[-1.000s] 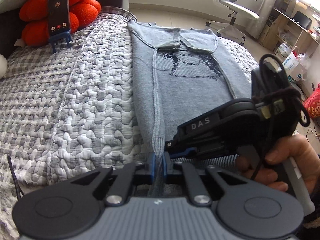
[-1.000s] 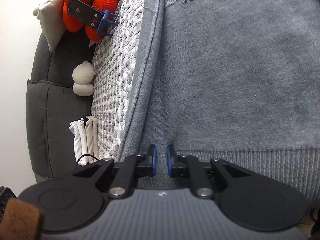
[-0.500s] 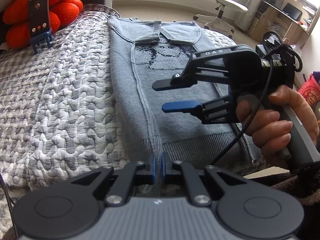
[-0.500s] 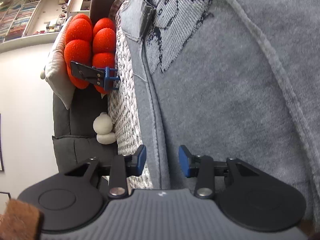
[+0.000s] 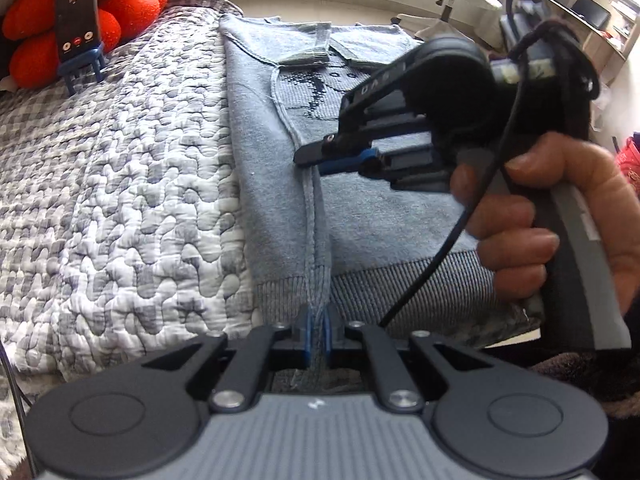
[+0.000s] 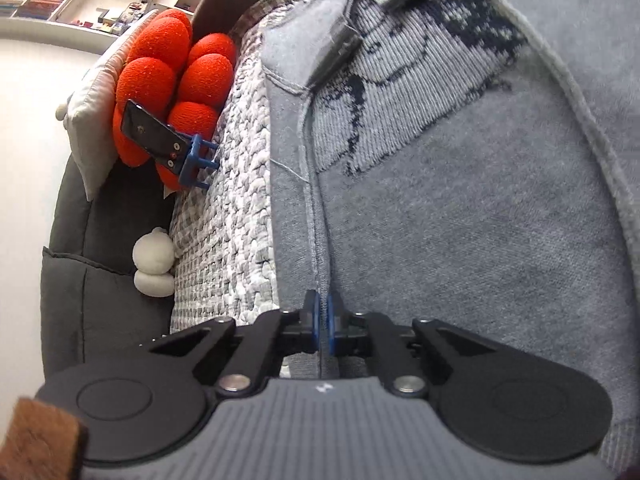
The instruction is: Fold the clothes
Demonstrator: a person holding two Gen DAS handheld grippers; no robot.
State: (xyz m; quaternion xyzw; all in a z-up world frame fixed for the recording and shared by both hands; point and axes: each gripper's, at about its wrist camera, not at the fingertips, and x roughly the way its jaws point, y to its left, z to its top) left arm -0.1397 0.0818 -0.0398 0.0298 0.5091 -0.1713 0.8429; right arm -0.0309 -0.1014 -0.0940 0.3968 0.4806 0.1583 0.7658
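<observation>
White lettering on upper arm of right tool [image 5: 320, 162], seen from left wrist view: upside down, blurred, not readable with certainty. Phone [image 5: 78, 26] on blue stand: screen shows round red and white icons, no legible words. Sweater [image 5: 280, 168]: dark knitted picture, no letters. Right wrist view: nothing readable.

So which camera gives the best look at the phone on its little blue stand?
The left wrist view: the phone stands upright, screen facing the camera, against the red cushion. The right wrist view shows it tipped sideways and at an angle, screen details unreadable.
</observation>
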